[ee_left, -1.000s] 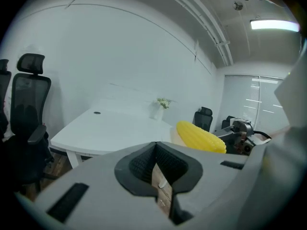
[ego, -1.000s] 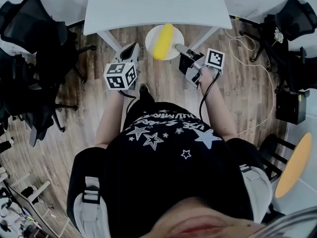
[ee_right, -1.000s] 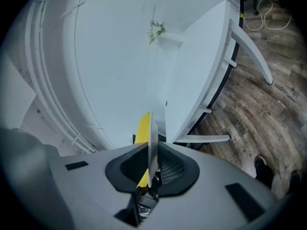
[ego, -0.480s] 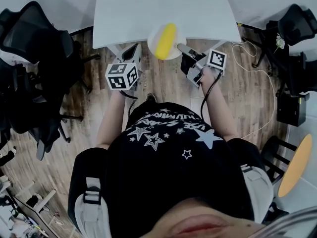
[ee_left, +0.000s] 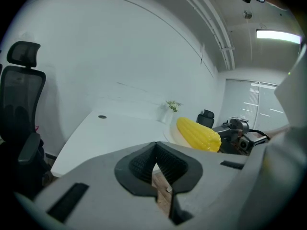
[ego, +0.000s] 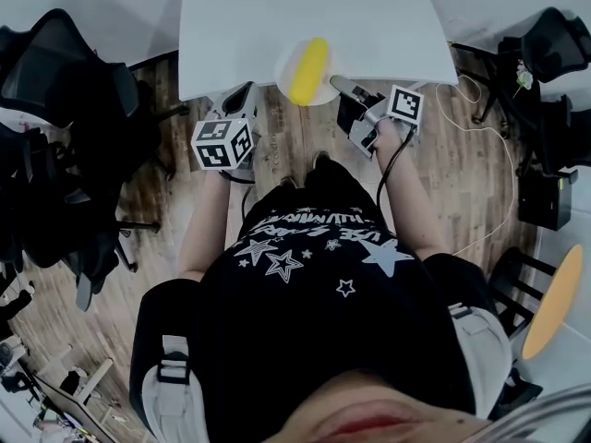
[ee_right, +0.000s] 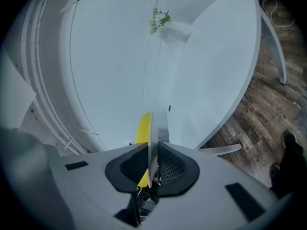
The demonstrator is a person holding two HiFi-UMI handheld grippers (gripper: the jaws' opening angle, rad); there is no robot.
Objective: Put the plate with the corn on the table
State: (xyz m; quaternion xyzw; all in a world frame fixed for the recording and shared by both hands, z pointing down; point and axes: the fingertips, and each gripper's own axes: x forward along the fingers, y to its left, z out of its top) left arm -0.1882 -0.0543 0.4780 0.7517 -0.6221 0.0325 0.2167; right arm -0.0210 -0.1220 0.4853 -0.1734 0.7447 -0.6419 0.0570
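Right gripper (ee_right: 152, 153) clamped on the rim of the white plate (ego: 284, 79), jaws drawn almost together, with the thin rim seen edge-on between the pads. 1 yellow corn cob (ego: 307, 70) lying lengthwise on that plate, showing just left of the rim in the right gripper view.

Plate at the near edge of the white table (ego: 277, 17), partly above the tabletop and partly past the edge, over the wooden floor (ego: 286, 146). Cannot tell whether resting on the tabletop or held just clear of it.

Left gripper (ee_left: 154, 150) closed and empty, ribbed pads pressed together with only floor visible below them. In the head view, hanging just left of the plate and apart from it, marker cube turned up toward the camera. In the left gripper view, corn and plate off to the right, with the right gripper behind them.

1 small white vase with a green sprig (ee_right: 162, 23) at the far side of the table. 1 dark round spot (ee_left: 101, 116) on the tabletop. Black office chairs (ego: 55, 109) at the person's left. White cable (ego: 494, 155) looping over the floor at the right. Black T-shirt with white stars (ego: 305, 275) filling the lower middle of the head view.
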